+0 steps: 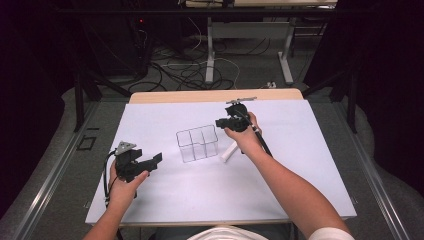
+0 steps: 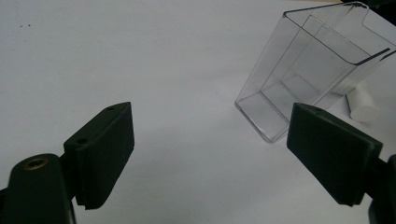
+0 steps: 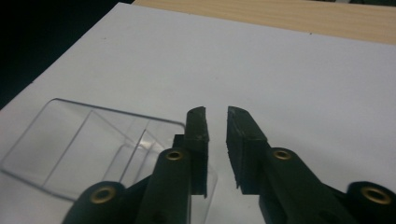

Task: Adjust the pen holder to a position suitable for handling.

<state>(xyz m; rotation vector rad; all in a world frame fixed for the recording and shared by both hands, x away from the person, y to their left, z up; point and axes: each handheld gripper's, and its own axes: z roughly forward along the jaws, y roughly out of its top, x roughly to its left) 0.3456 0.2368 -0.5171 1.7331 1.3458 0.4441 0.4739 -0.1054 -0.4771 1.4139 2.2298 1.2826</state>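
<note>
A clear plastic box (image 1: 197,143) with inner dividers stands upright at the middle of the white sheet. A short white cylinder (image 1: 230,151) lies against its right side, just under the right hand. My left gripper (image 1: 152,161) hovers low at the box's front left, jaws wide open and nothing between them. In the left gripper view the box (image 2: 303,74) and the cylinder's end (image 2: 362,105) sit ahead to the right. My right gripper (image 1: 221,122) hangs above the box's far right corner. Its jaws (image 3: 217,112) are nearly together, a thin gap, holding nothing, with the box (image 3: 93,144) below left.
The white sheet (image 1: 300,170) covers the table, with a wooden strip (image 1: 215,95) bare along the far edge. Beyond it are table legs (image 1: 210,55) and loose cables (image 1: 175,70) on the floor. Dark frame bars stand at both sides.
</note>
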